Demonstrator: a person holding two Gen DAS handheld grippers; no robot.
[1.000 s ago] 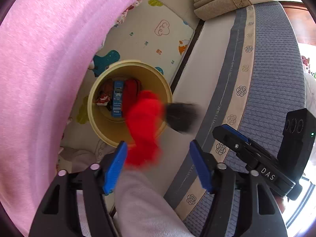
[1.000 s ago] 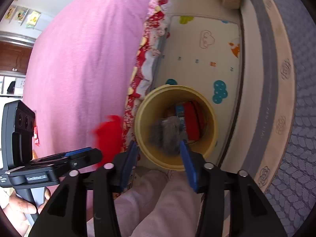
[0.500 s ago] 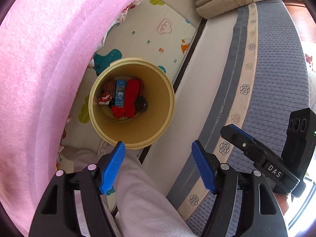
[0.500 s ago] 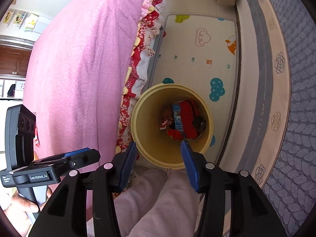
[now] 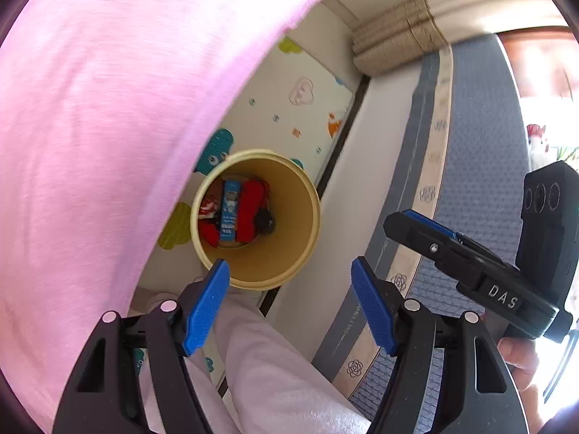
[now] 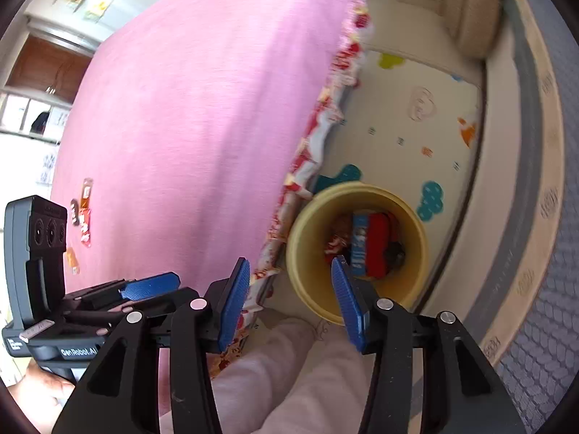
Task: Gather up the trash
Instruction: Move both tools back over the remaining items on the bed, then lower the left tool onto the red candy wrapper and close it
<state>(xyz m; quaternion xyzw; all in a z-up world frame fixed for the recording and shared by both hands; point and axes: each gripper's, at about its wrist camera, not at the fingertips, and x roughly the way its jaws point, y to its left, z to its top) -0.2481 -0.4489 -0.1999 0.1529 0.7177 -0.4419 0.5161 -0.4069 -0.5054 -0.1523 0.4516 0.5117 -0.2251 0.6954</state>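
Left wrist view: the left tongs (image 5: 289, 302) gaped wide with nothing between the blue pads, poised above the near rim of the yellow trash bin (image 5: 289, 249). The bin stood on the play mat (image 5: 289, 108), tight against the pink bed (image 5: 108, 126), with red and blue wrappers (image 5: 235, 213) at its bottom.

Right wrist view: the right tongs (image 6: 291, 300) stood half open and empty. Remaining wrappers (image 6: 85, 217) lay on the bed, far left of the bin (image 6: 307, 275), nearer the left tongs (image 6: 152, 285).
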